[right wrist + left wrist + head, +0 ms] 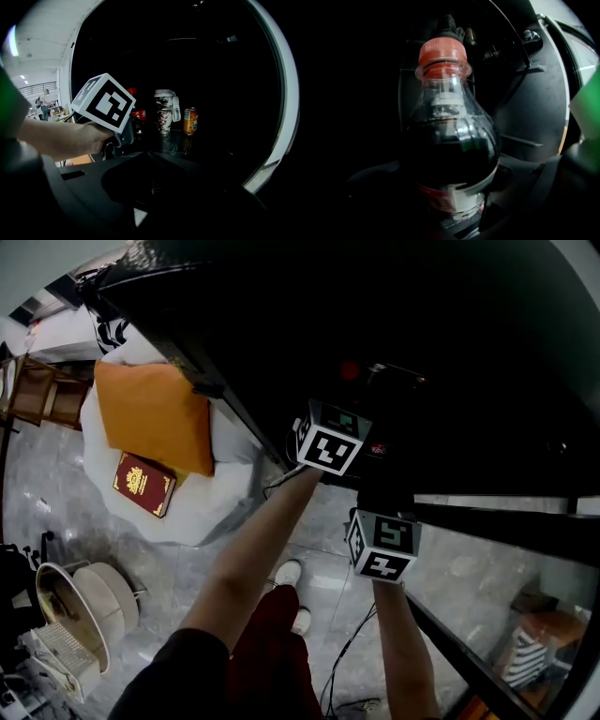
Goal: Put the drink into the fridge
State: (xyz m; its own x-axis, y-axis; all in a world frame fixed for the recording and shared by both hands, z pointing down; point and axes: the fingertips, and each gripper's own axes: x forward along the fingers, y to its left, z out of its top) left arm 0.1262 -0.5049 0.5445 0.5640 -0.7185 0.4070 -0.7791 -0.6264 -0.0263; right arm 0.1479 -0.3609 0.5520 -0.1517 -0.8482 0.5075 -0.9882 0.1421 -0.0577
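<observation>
— while the cola bottle (447, 154) sits in the left hand-held gripper (450, 180), which way does it point?
— upright. its long axis is vertical, with the red cap (441, 50) on top, dark drink up to the shoulder and a red label low by the jaws. the jaws stand wide on either side of its lower body, clamped on it.
— and where is it?
— inside the open fridge (225, 70), left of a patterned coffee cup (164, 112) and an orange can (190, 121). those two stand on a dark glossy shelf (180, 140). whether the bottle's base touches that shelf i cannot tell, because the marker cube (104, 102) covers most of it in the right gripper view.
— the arms?
— both bare forearms stretch forward from the bottom of the head view into the dark opening. the left hand (79, 138) is wrapped round its handle and reaches further in. the right hand-held gripper (147, 154) hangs just beside it, lower and to the right, tilted a little downward. its jaws look to meet at the tips with nothing between them, though it is dark there.
— the room?
— a grey polished tile floor (56, 512) and a white padded seat (211, 502) carrying an orange cushion (155, 413) and a red book (143, 484). a cable (342, 652) trails on the floor near the person's white shoe (288, 571).
</observation>
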